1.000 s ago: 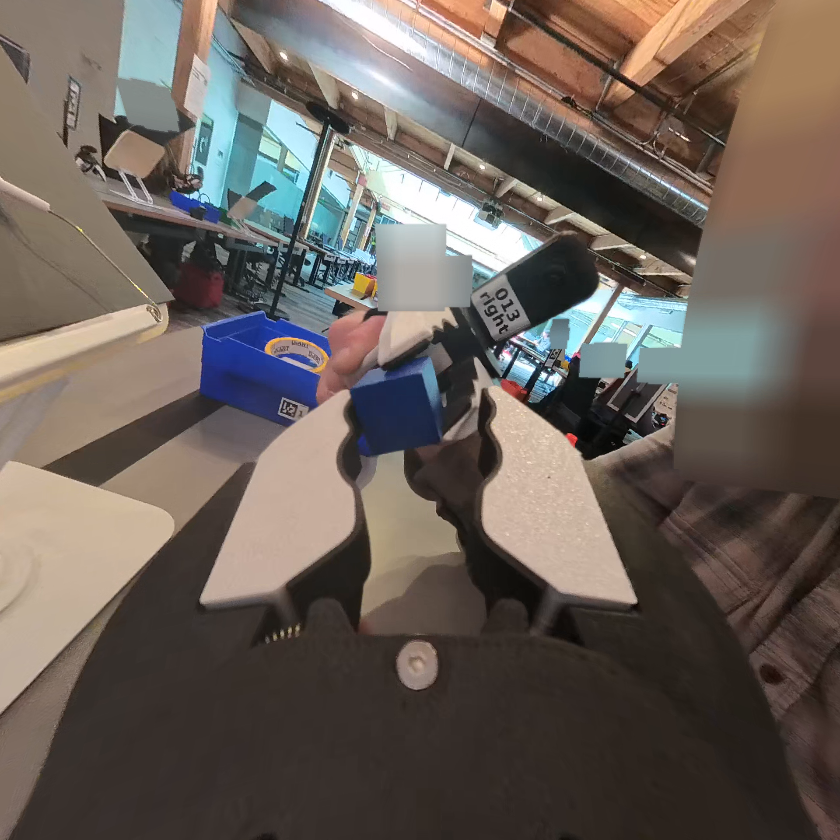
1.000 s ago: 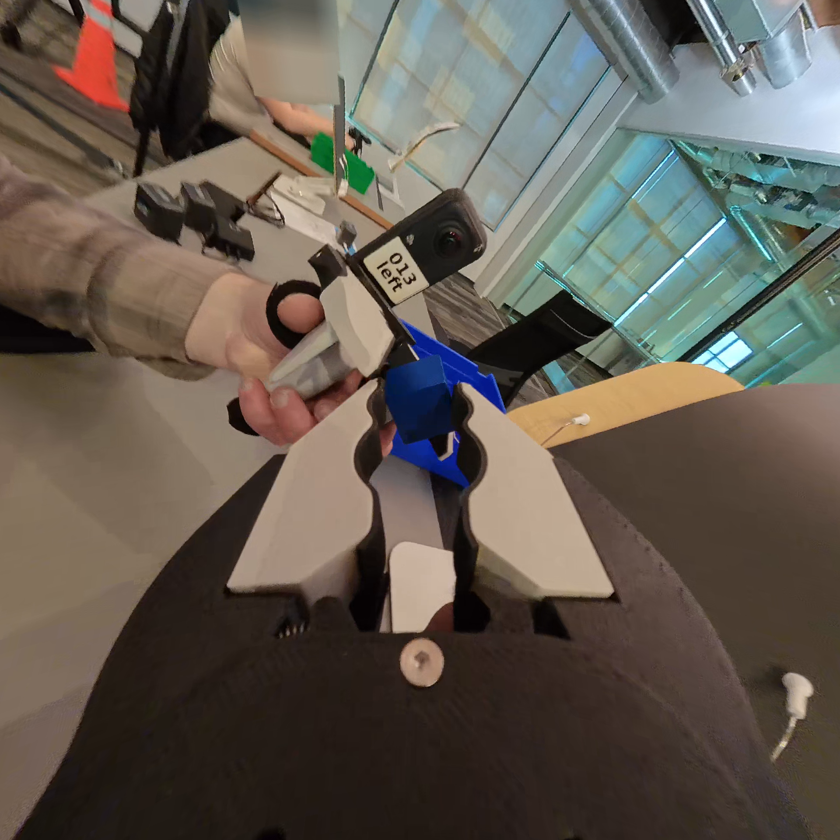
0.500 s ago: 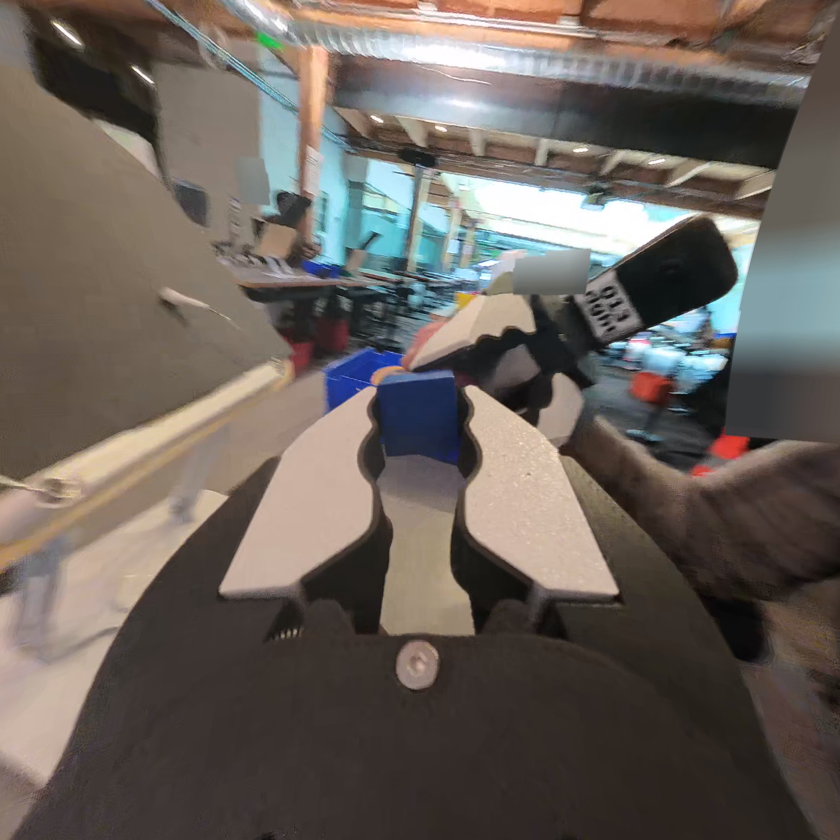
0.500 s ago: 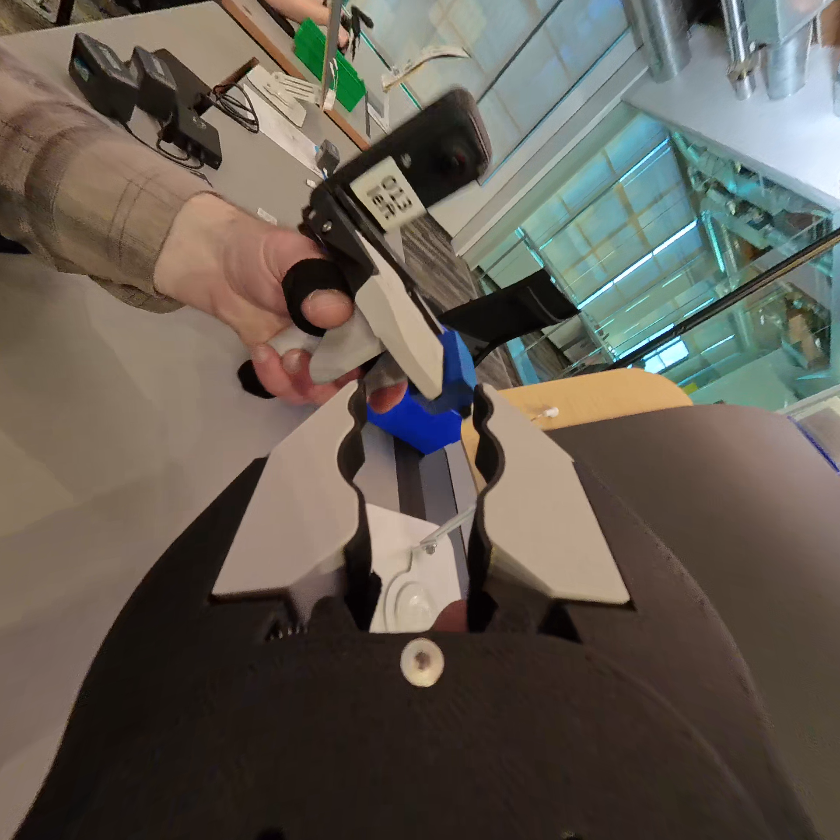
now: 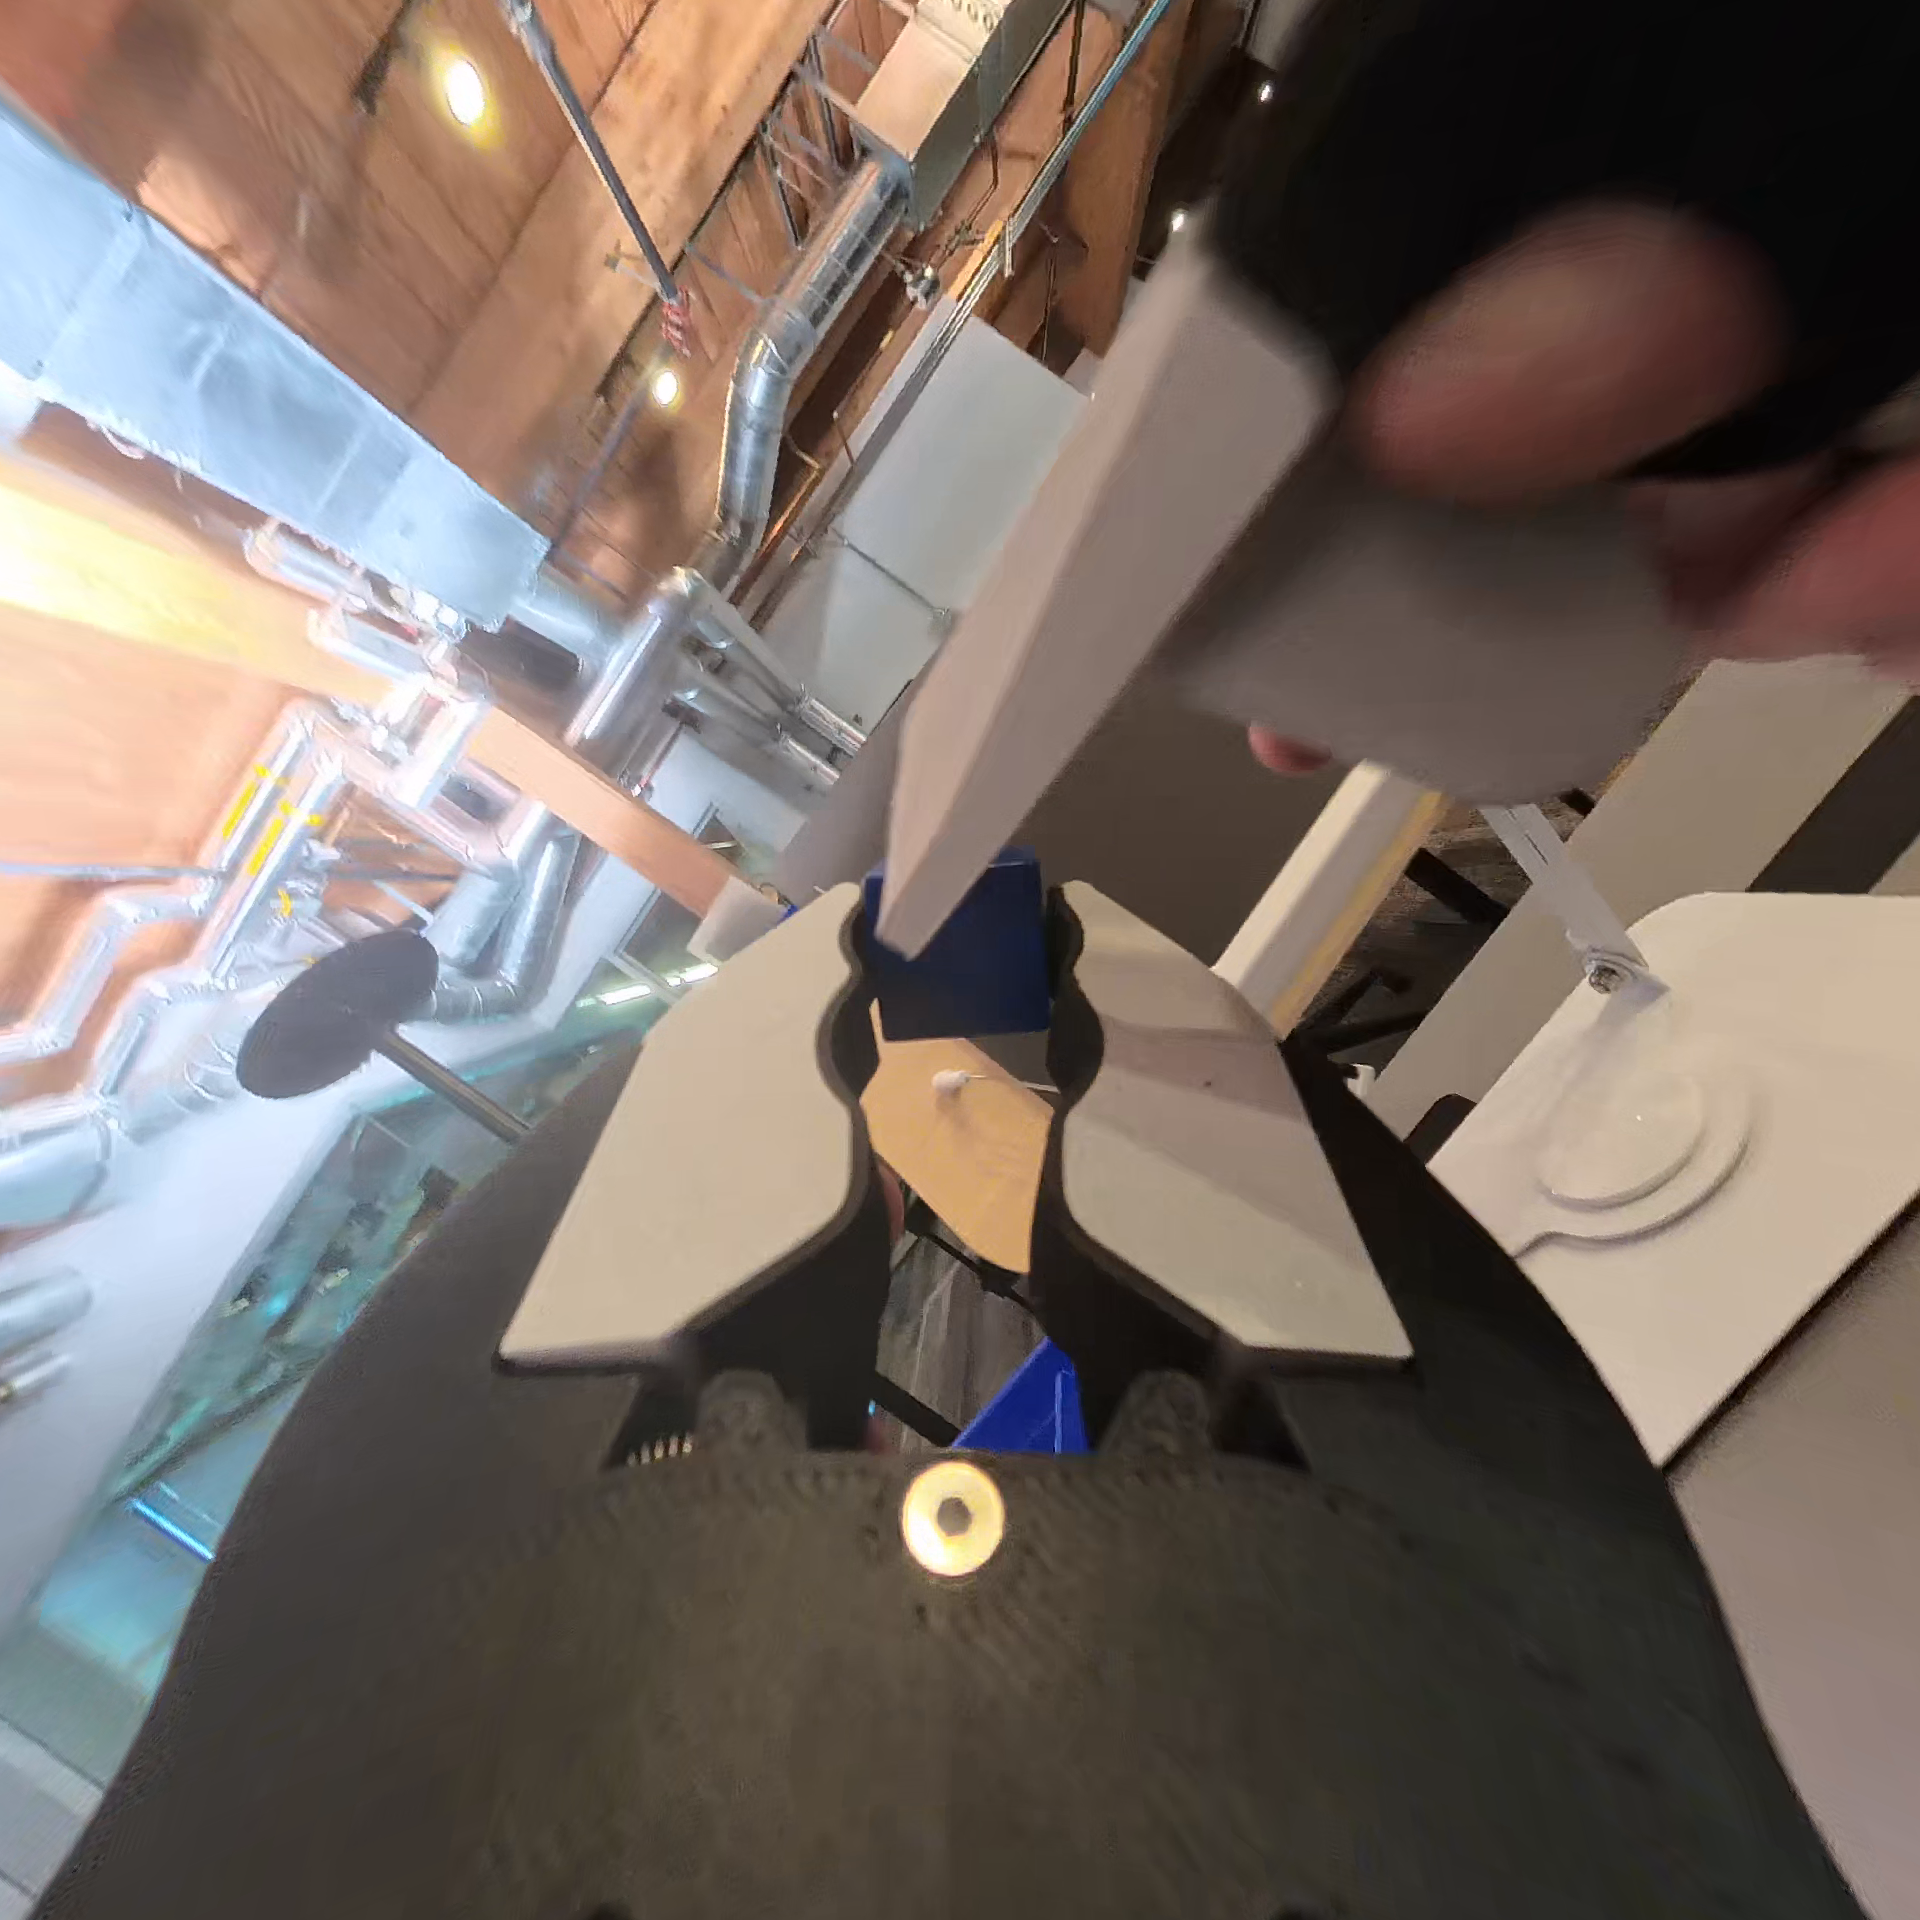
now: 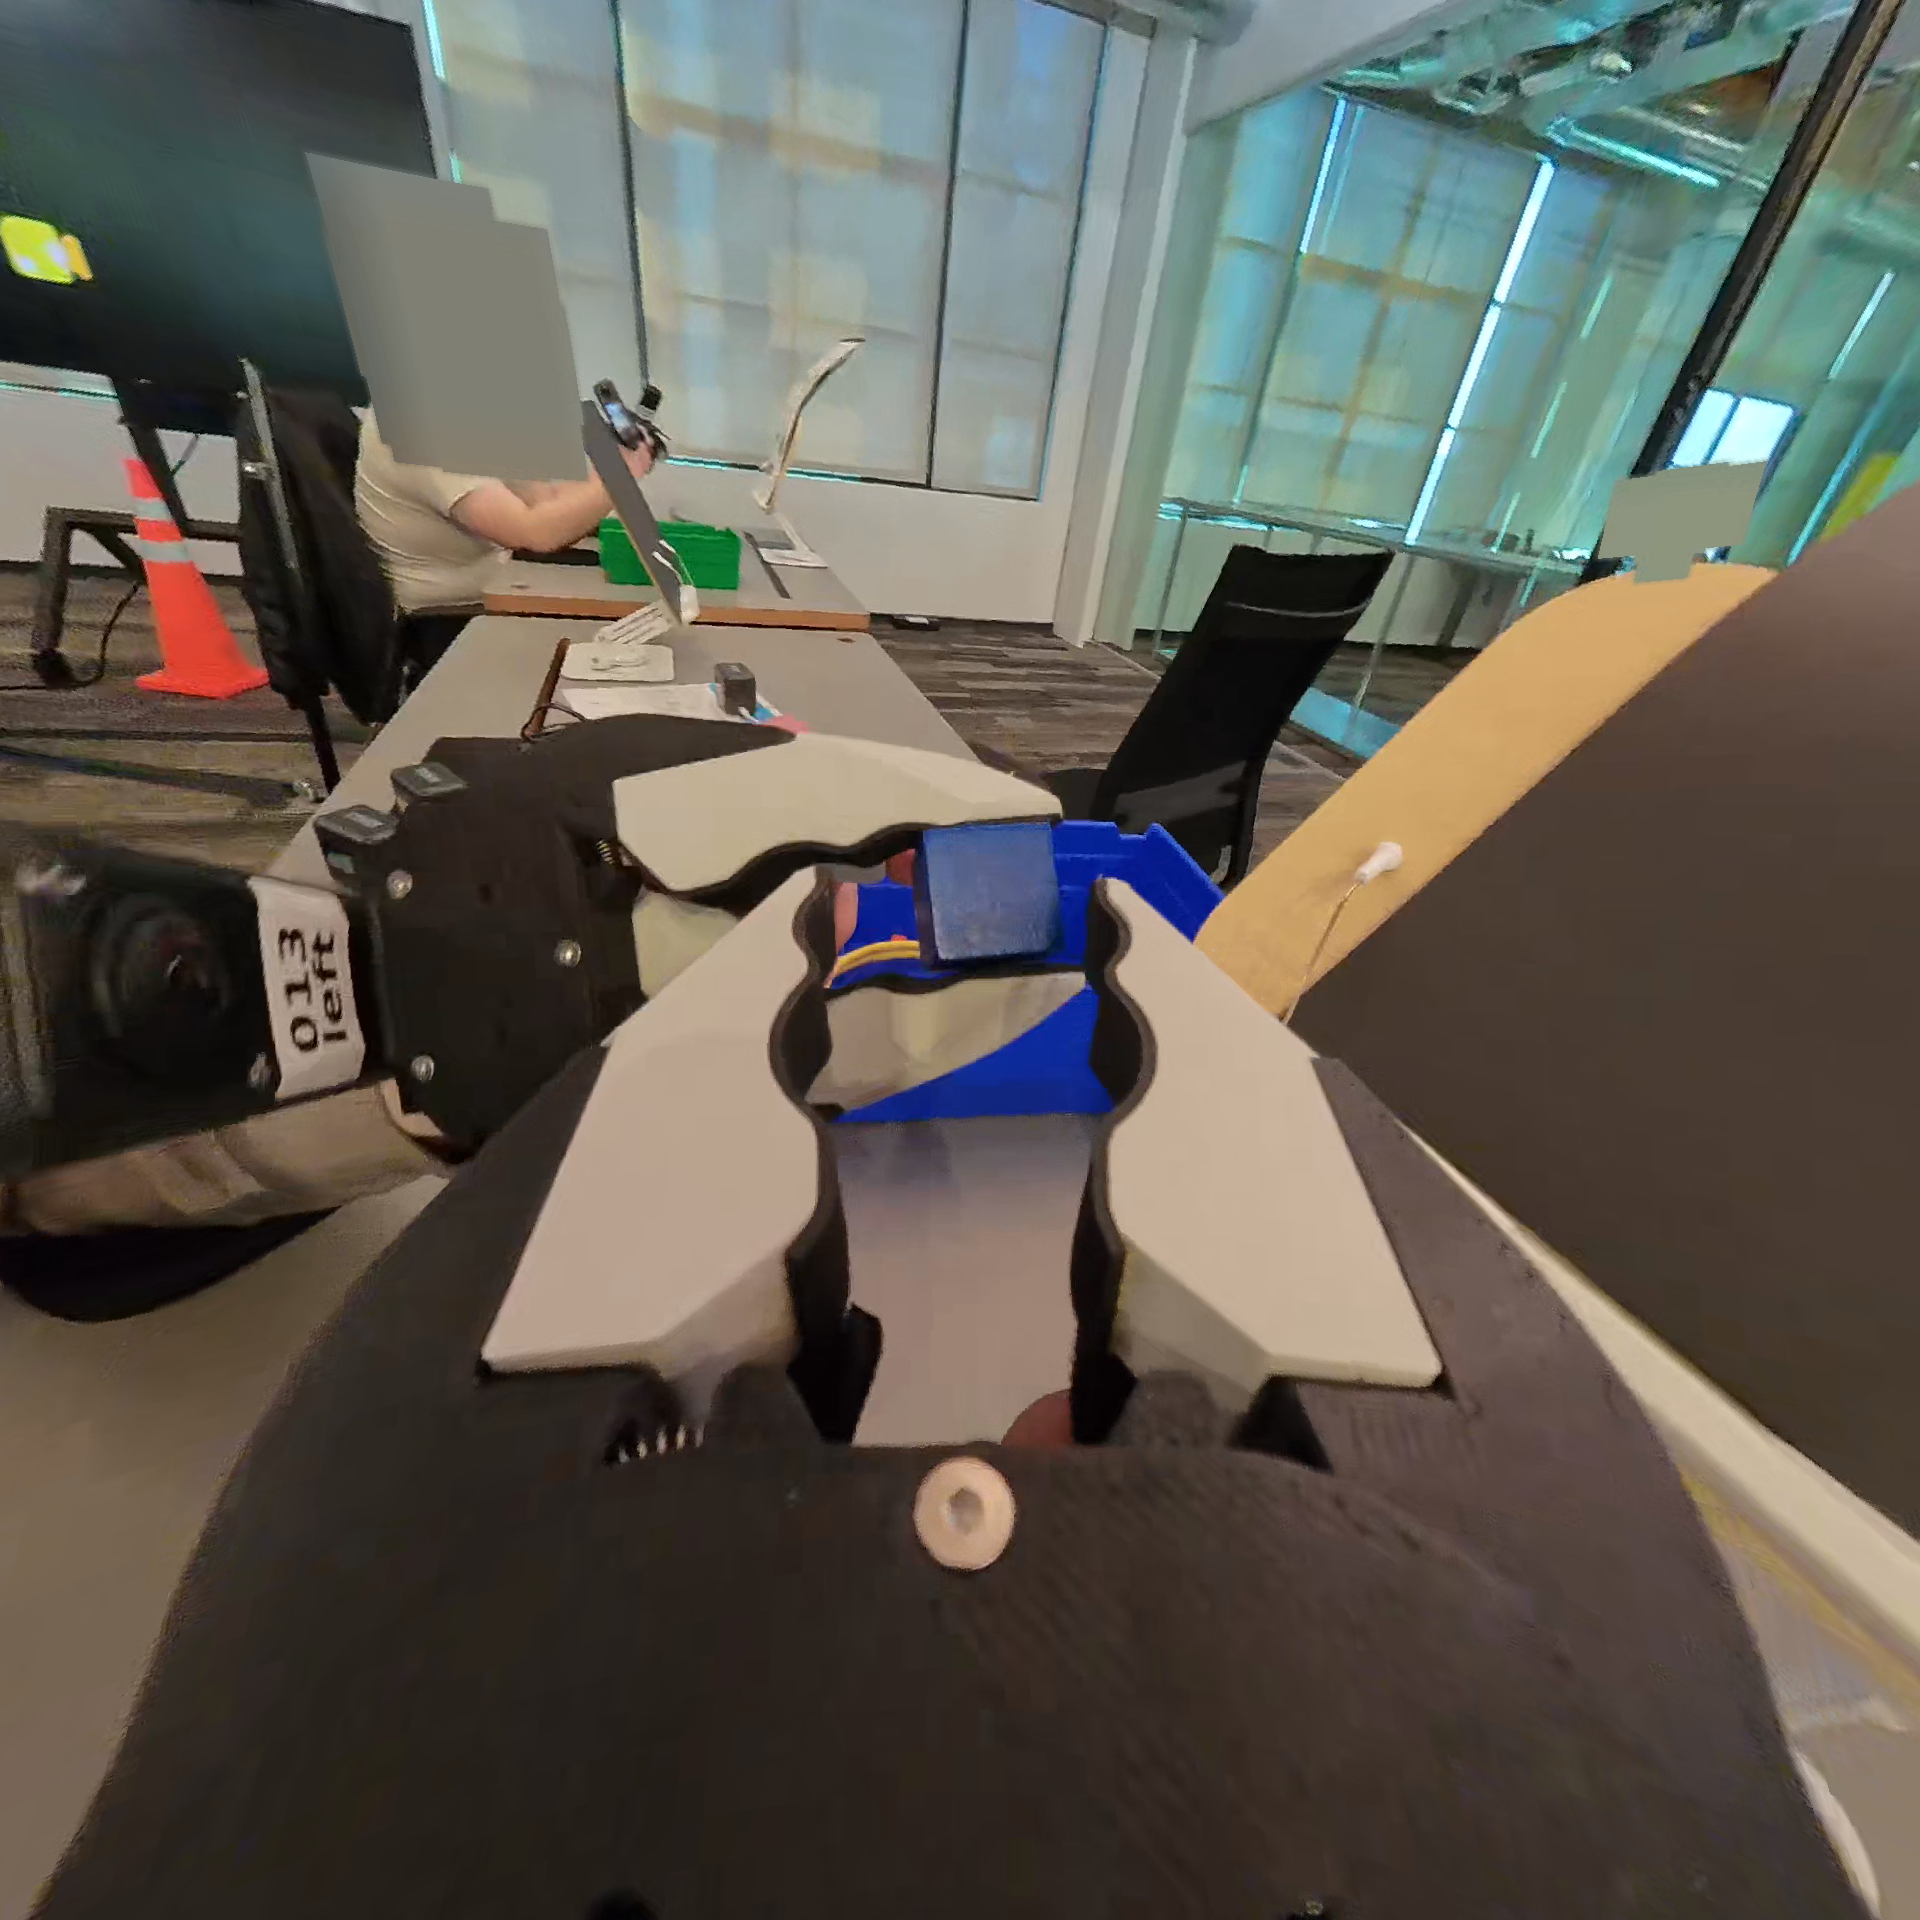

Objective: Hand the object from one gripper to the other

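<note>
Midway: my left tongs [image 5: 961, 940] clamp blue block [image 5: 971, 977]; right tongs [image 6: 961, 925] gape around it, unclosed. Regrasp, release remain.

In the right wrist view a white rectangular sticker [image 6: 307, 1013] bears black printed characters in two short lines, a number above a word, turned sideways. It sits on the black plastic body of the left gripper [image 6: 977, 914], just beside the round camera lens [image 6: 145, 971]. At the upper left, a large dark display screen [image 6: 208, 177] shows a small yellow graphic [image 6: 42, 251] near its edge, blurred and illegible. On the long grey table [image 6: 831, 686] lie printed white paper sheets [image 6: 649, 701], their print too small to read. The left wrist view shows no legible writing.
</note>
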Tool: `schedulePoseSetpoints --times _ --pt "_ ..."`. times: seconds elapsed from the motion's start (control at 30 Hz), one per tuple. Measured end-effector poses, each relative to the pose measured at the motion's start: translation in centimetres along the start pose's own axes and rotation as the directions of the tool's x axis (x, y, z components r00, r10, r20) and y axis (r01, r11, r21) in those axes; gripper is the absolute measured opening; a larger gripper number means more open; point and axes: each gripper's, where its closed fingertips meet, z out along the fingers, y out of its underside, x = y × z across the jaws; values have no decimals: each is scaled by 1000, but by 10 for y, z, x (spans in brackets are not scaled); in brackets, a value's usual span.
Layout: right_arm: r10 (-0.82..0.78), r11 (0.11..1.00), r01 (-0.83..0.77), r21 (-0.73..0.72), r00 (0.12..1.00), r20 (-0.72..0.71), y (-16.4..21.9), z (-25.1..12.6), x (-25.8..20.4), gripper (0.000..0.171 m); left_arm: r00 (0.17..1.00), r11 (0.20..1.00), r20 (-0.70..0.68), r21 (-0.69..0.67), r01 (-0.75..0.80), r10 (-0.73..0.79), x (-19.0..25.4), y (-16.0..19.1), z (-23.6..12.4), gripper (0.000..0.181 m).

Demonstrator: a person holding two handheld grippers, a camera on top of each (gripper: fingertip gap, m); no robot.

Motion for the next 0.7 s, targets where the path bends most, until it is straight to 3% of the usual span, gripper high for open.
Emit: schedulePoseSetpoints --times 0.17,0.4,0.53,0.6,0.7 --pt "-34 999 32 -43 998 -52 8 2 7 25 998 998 9 1 -62 62 2 -2 0 29" --pt "-78 996 76 -39 996 -53 8 0 6 24 998 997 1 8 -70 70 3 -3 0 29" --pt "-78 996 77 -36 996 -47 8 -2 9 24 998 1000 -61 12 -27 28 8 -5 0 30" --pt "-82 996 81 -22 996 -45 6 -5 10 24 993 999 -119 34 7 -3 14 -8 -1 38" --pt "-103 995 102 -21 993 -61 4 -12 17 24 955 987 -262 41 156 -140 21 -12 -4 46"
